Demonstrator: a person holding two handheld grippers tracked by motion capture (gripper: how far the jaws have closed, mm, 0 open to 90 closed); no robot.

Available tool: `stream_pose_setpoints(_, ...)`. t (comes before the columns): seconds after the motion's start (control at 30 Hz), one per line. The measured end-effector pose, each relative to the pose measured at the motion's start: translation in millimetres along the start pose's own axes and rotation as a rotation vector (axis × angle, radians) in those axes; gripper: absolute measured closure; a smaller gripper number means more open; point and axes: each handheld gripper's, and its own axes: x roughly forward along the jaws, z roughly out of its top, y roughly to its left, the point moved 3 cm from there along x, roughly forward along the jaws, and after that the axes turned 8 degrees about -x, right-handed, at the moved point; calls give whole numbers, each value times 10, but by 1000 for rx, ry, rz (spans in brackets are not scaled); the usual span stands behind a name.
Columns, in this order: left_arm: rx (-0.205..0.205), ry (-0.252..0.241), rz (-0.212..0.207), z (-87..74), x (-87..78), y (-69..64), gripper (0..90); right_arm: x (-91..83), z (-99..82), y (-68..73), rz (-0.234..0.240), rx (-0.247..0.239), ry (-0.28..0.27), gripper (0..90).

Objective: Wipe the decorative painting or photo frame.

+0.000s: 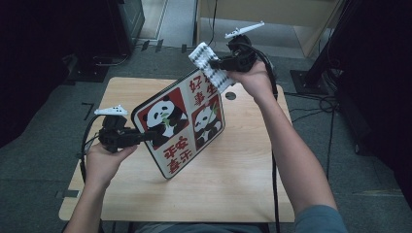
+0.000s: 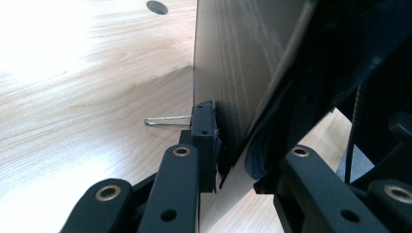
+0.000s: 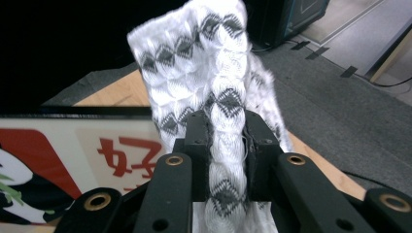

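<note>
A rectangular board (image 1: 180,126) printed with two pandas and red Chinese characters stands tilted on its lower edge on the wooden table (image 1: 233,165). My left gripper (image 1: 150,137) is shut on the board's left edge. In the left gripper view the jaws (image 2: 231,155) pinch that thin edge, and the board's plain grey back (image 2: 233,63) rises ahead. My right gripper (image 1: 216,63) is at the board's upper right corner, shut on a white cloth (image 1: 221,80) with a grey diamond pattern. In the right gripper view the cloth (image 3: 204,58) bunches up between the jaws (image 3: 226,145), above the board's printed face (image 3: 97,155).
A round cable hole (image 1: 230,95) lies in the tabletop behind the board. Cables (image 1: 311,104) trail across the grey floor at the right. Dark furniture (image 1: 63,34) stands at the back left and a pale wooden cabinet (image 1: 272,14) at the back.
</note>
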Motion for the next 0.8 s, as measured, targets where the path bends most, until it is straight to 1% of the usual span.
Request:
stream_pose_setpoints(0.17, 0, 0, -5, 2, -3, 13, 773, 49, -92, 2, 12, -13, 20, 775)
stream_pose_setpoints(0.6, 4, 4, -6, 3, -10, 17, 774, 97, -236, 30, 32, 3, 7, 783)
stream_pose_setpoints(0.8, 7, 7, -8, 5, -14, 21, 774, 111, -280, 43, 38, 3, 18, 783)
